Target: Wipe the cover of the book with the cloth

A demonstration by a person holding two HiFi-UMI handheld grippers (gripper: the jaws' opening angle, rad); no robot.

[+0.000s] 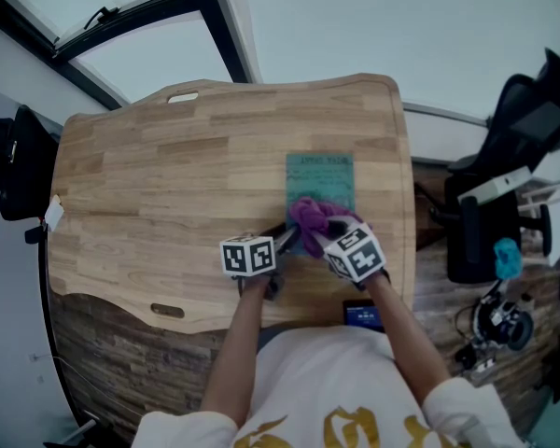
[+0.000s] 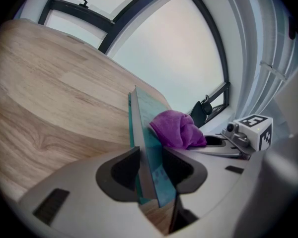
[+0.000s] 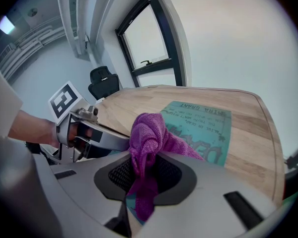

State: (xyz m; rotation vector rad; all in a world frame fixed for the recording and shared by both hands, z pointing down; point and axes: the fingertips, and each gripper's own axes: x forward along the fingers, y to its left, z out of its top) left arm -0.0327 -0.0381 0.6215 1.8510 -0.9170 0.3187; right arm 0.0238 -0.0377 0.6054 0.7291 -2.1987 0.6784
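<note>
Fuzzy purple cloth point(image 3: 149, 133); smooth paper-covered book point(image 3: 211, 125); matt pale wood table point(image 1: 168, 185).

wooden table point(image 1: 168, 185), dark-framed windows point(image 1: 140, 49), black office chair point(image 1: 518, 110), plank floor point(image 1: 103, 362)

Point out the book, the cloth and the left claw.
book point(image 1: 319, 177): head view, bare upper cover.
cloth point(image 3: 148, 133): right gripper view, bunched top.
left claw point(image 2: 151, 170): left gripper view, midway between its tips.
</note>
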